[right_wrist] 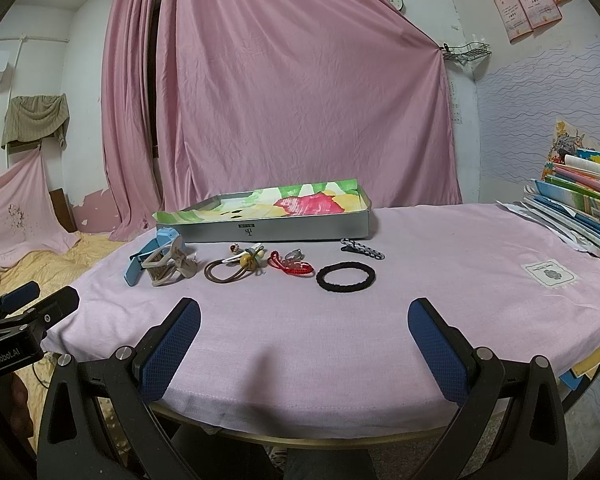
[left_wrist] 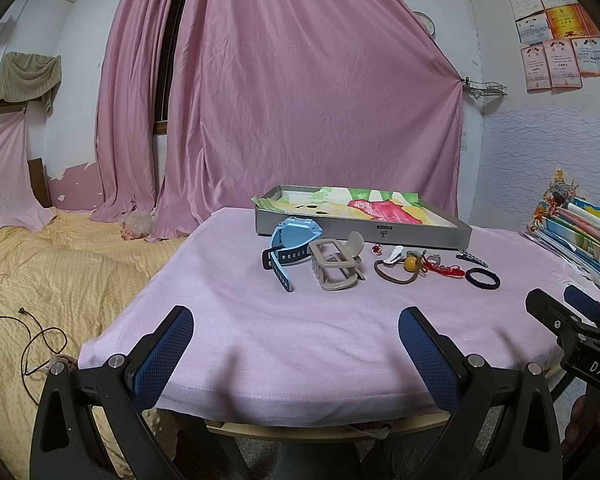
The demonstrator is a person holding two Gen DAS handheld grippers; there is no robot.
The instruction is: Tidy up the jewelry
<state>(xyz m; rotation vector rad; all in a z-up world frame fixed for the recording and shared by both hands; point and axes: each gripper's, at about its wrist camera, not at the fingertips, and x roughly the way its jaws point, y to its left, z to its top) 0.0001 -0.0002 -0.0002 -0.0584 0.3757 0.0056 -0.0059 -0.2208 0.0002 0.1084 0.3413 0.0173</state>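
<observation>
Pink-clothed table [right_wrist: 440,280]: blue watch [left_wrist: 290,246], black hair tie [right_wrist: 345,277], grey tray [right_wrist: 268,228].

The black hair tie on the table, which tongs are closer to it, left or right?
Right. The black hair tie lies just ahead of the open right tongs; the open left tongs sit farther off toward the blue watch.

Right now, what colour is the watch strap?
Light blue watch strap, darker on its inner side; clearest in the left wrist view.
</observation>
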